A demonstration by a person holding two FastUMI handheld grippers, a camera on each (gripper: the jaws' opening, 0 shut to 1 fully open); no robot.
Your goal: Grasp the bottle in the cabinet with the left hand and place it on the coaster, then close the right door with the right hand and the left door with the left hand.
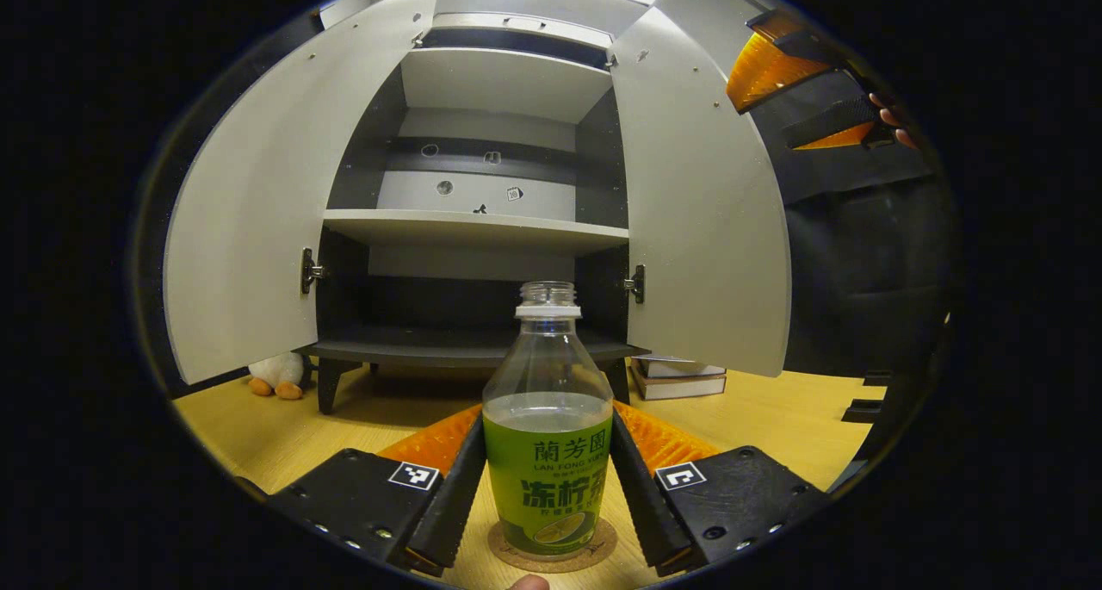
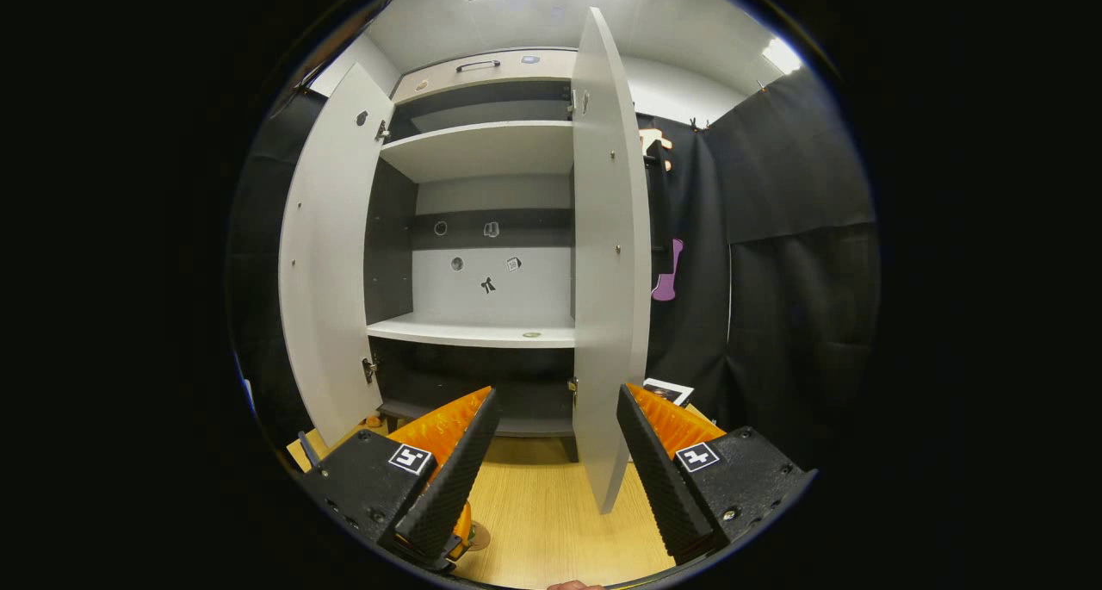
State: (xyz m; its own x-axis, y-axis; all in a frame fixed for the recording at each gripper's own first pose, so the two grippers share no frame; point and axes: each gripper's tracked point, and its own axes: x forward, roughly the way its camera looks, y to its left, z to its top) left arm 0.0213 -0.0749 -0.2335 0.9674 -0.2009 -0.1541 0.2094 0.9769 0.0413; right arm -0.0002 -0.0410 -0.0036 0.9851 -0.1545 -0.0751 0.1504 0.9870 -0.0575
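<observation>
A clear bottle (image 1: 547, 435) with a green label and no cap stands upright on a round cork coaster (image 1: 551, 549) on the wooden table. My left gripper (image 1: 547, 418) has a finger against each side of the bottle and is shut on it. Behind it the grey cabinet (image 1: 482, 228) has its left door (image 1: 250, 228) and right door (image 1: 697, 211) swung open. My right gripper (image 2: 555, 396) is open and empty, and faces the right door's edge (image 2: 607, 271) from a short way off. The left door (image 2: 323, 271) stands wide open. The right gripper (image 1: 801, 73) also shows high on the right, with a hand (image 1: 891, 121) behind it.
A plush penguin (image 1: 280, 373) lies by the cabinet's left leg. Books (image 1: 680, 379) are stacked under the right door, and the top book (image 2: 667, 390) shows past the door's edge. The middle shelf (image 2: 473, 332) holds one small flat item. Black cloth walls the right side.
</observation>
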